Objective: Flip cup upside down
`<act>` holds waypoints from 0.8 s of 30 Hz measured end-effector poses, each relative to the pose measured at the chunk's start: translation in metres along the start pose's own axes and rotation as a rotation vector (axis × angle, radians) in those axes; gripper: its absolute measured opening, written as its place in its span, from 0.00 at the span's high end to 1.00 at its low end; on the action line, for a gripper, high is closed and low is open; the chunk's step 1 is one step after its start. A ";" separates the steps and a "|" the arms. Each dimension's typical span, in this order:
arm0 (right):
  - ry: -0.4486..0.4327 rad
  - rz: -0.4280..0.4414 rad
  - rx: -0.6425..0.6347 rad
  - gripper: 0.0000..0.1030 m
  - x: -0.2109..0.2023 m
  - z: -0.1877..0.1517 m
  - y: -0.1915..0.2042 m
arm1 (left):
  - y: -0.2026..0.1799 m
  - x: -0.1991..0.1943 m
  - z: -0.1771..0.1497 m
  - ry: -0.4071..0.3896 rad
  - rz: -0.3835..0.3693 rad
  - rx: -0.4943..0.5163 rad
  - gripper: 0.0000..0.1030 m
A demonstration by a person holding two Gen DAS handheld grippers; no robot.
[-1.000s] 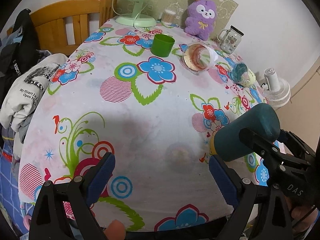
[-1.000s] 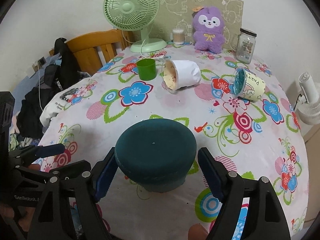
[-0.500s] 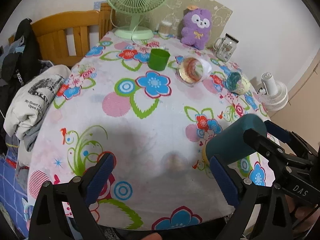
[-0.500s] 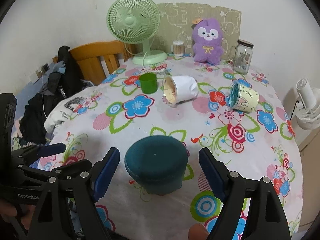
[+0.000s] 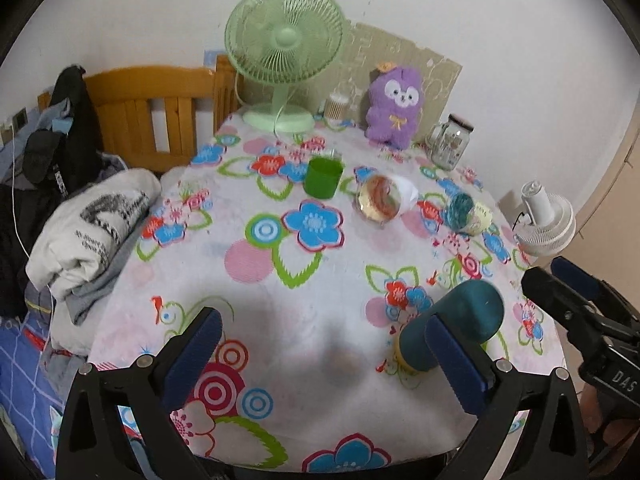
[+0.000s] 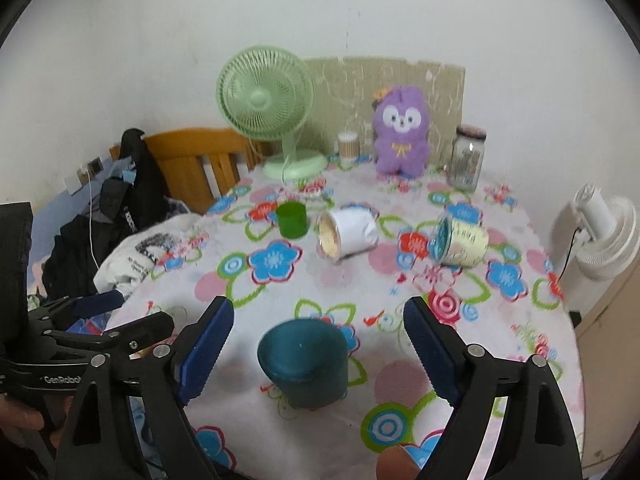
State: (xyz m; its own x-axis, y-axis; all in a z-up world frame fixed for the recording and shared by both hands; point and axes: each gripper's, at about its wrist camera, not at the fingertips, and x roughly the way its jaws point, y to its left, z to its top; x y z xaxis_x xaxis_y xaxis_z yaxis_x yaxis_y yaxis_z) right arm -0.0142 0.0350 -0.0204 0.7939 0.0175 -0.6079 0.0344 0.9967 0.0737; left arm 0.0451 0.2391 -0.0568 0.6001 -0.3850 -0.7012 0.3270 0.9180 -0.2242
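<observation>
Standing inverted: round teal cup point(image 6: 303, 362)

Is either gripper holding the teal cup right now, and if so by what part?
Neither. The right gripper is open, apart from the upside-down teal cup; the left gripper is open and empty.

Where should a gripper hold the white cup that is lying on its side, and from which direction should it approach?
Grip the white cup across its round body, mid-length, coming down from above. It lies on its side with its mouth towards the camera and its base away, so the curved wall is free on both sides. The green cup stands close on its left.
</observation>
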 end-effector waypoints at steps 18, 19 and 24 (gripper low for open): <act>-0.212 -0.037 -0.038 0.02 -0.066 0.014 0.012 | -0.015 -0.064 0.010 -0.254 0.046 0.015 0.00; -0.217 -0.034 -0.041 0.01 -0.068 0.013 0.013 | -0.015 -0.066 0.010 -0.262 0.048 0.015 0.00; -0.223 -0.035 -0.044 0.01 -0.072 0.011 0.015 | -0.018 -0.074 0.007 -0.295 0.056 0.023 0.00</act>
State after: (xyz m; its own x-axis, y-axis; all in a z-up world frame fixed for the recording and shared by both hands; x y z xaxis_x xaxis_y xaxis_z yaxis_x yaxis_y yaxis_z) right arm -0.0640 0.0476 0.0328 0.9075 -0.0304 -0.4189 0.0416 0.9990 0.0176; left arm -0.0003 0.2505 0.0040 0.8028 -0.3481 -0.4841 0.3018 0.9374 -0.1735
